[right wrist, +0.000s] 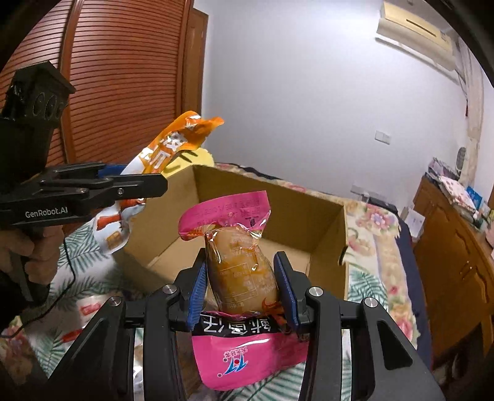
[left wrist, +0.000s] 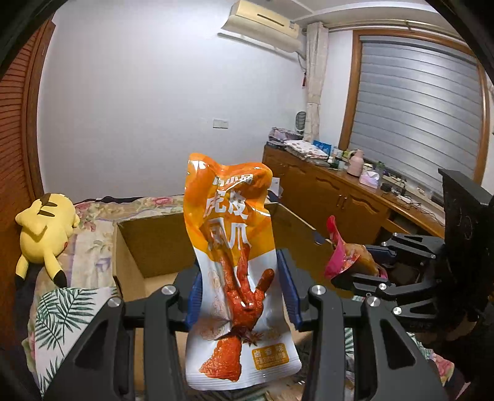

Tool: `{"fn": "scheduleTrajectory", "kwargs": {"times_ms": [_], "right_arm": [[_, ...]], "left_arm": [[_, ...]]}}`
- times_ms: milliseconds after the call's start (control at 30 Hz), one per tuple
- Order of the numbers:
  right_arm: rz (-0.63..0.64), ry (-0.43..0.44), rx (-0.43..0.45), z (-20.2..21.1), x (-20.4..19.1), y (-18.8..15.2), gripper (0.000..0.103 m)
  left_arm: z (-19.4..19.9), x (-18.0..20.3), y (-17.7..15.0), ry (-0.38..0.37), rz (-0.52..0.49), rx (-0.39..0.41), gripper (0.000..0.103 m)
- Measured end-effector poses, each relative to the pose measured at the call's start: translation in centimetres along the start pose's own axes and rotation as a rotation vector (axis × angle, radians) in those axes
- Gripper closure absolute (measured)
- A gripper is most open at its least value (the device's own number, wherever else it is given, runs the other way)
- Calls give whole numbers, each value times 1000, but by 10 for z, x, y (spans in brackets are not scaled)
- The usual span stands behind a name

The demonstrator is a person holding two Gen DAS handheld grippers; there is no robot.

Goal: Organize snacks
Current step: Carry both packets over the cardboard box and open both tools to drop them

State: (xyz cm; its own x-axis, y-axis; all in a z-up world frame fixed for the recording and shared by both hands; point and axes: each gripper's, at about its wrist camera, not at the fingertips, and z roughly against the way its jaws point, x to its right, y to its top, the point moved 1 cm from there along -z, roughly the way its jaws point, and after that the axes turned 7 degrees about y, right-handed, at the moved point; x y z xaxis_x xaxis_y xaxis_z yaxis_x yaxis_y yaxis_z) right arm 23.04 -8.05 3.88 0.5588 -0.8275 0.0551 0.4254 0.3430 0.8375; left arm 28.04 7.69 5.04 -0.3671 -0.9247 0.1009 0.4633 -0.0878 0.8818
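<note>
While both packets hang above the open cardboard box [right wrist: 271,222], nothing is seen stowed yet. The orange chicken-feet pouch [left wrist: 234,262], crumpled and upright, is clamped in the left tongs [left wrist: 240,296]; the pink-topped vacuum pack [right wrist: 237,271] is pinched in the right tongs [right wrist: 242,290]. More snacks lie on the bed [right wrist: 370,246].

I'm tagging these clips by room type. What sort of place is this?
Most likely a home bedroom: a bed with floral bedding, a plush toy lying on it, and a wooden wardrobe beside it. An air conditioner hangs on the wall.
</note>
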Motion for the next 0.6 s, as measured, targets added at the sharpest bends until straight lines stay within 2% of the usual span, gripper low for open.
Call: {"fn": "scheduleTrajectory", "kwargs": {"times_ms": [200,333,600], "right_arm": [[-3,-25,2,-22,19,7,61],[-30,-13,-5,-37,35,9,61],[-44,-34,-14,-52,35,0,61]], "left_arm": [[-19,-9,7,20,0,-10,61],[-32,-14,3,35,13,-27,60],[-51,-19,-9,52,34,-59,56]]}}
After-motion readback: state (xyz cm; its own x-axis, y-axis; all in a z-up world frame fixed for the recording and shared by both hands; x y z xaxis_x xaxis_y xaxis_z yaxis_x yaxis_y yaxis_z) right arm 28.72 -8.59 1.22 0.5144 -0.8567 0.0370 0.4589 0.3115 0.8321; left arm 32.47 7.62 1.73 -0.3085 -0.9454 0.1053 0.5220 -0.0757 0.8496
